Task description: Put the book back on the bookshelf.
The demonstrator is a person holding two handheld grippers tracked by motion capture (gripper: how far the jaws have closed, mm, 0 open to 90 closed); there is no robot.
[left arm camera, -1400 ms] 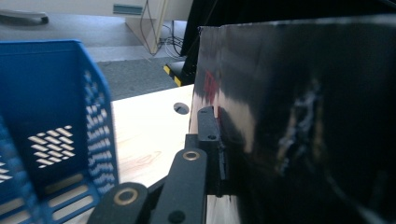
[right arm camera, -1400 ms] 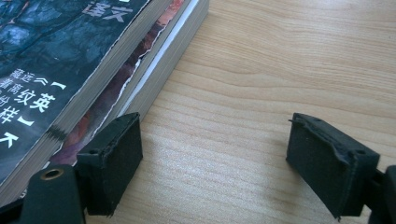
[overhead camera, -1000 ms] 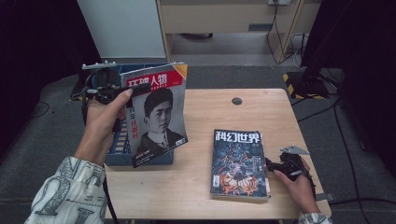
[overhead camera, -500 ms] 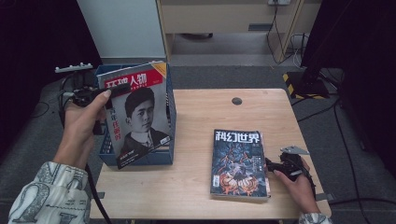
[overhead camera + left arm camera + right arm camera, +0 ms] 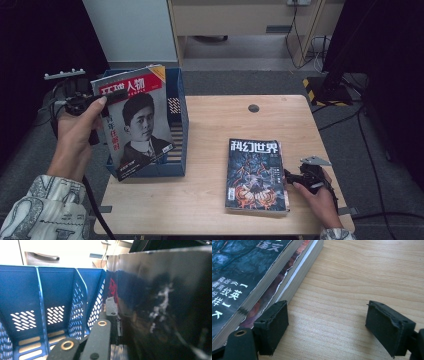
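A magazine with a portrait cover (image 5: 136,120) hangs tilted over the blue file rack (image 5: 178,125) at the table's left edge. My left gripper (image 5: 107,97) is shut on its upper left edge. In the left gripper view the glossy dark magazine (image 5: 162,302) is pinched at my gripper (image 5: 116,320), with the blue rack's slots (image 5: 50,297) behind it. A small stack of magazines with a dark blue cover (image 5: 256,172) lies flat at the front right. My right gripper (image 5: 295,177) rests open on the table beside its right edge, and the stack (image 5: 249,277) lies just left of the open jaws (image 5: 329,325).
The wooden table (image 5: 220,120) has a round cable hole (image 5: 253,108) near its far edge. A white cabinet (image 5: 130,30) stands behind the rack. Cables and a yellow-black striped strip (image 5: 312,87) lie on the floor to the far right.
My left hand has carried the portrait magazine to the left, over the blue rack. The right hand and the stack have stayed put.
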